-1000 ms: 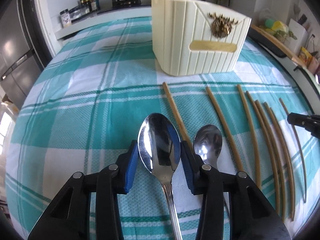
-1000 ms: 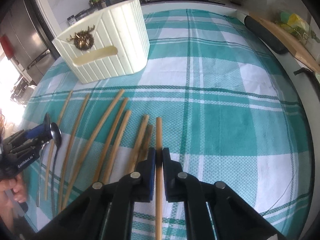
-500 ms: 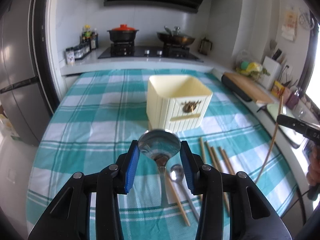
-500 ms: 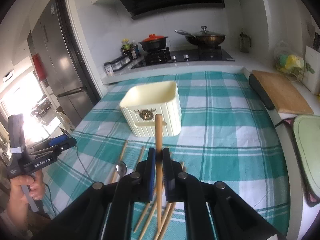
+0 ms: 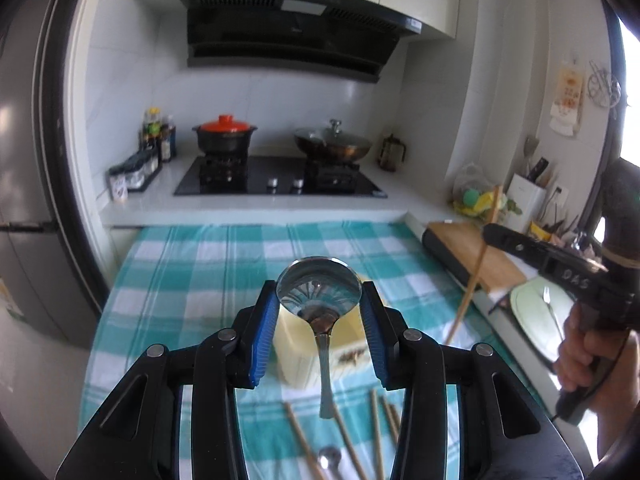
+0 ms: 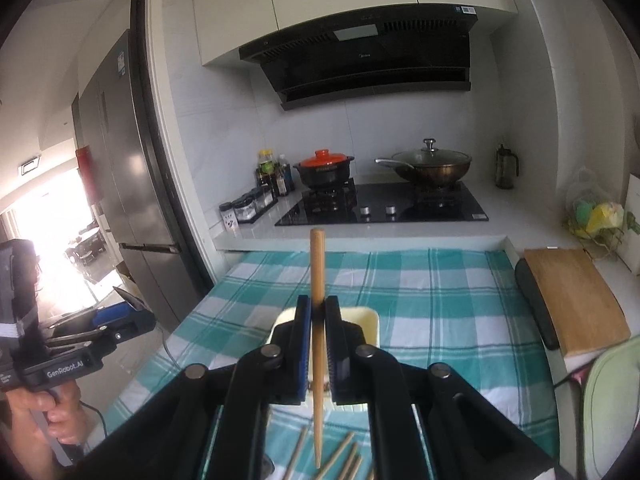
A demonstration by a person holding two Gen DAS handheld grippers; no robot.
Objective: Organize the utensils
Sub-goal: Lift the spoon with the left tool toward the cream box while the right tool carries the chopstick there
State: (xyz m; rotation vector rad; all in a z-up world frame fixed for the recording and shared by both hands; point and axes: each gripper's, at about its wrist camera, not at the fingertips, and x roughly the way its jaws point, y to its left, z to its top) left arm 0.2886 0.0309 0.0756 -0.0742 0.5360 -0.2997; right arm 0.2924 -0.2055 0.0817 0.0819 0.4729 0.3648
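Observation:
My left gripper [image 5: 319, 312] is shut on a steel spoon [image 5: 319, 289] by its bowl, handle hanging down, held above the cream utensil box [image 5: 298, 354]. My right gripper [image 6: 318, 320] is shut on a wooden chopstick [image 6: 317, 280], held upright above the same box [image 6: 366, 318]. The right gripper and its chopstick [image 5: 476, 272] also show at the right of the left wrist view. The left gripper [image 6: 124, 316] shows at the left of the right wrist view. Several chopsticks [image 5: 348, 440] and a second spoon [image 5: 330, 460] lie on the checked cloth [image 5: 188, 280].
A stove with a red-lidded pot [image 5: 224, 136] and a wok [image 5: 332, 146] stands at the back. A wooden cutting board [image 6: 572, 300] and a green board [image 5: 536, 312] lie at the right. A fridge [image 6: 132, 200] stands at the left.
Both grippers have risen further above the table and tilted up, carrying the spoon and the chopstick. The box now sits under both grippers.

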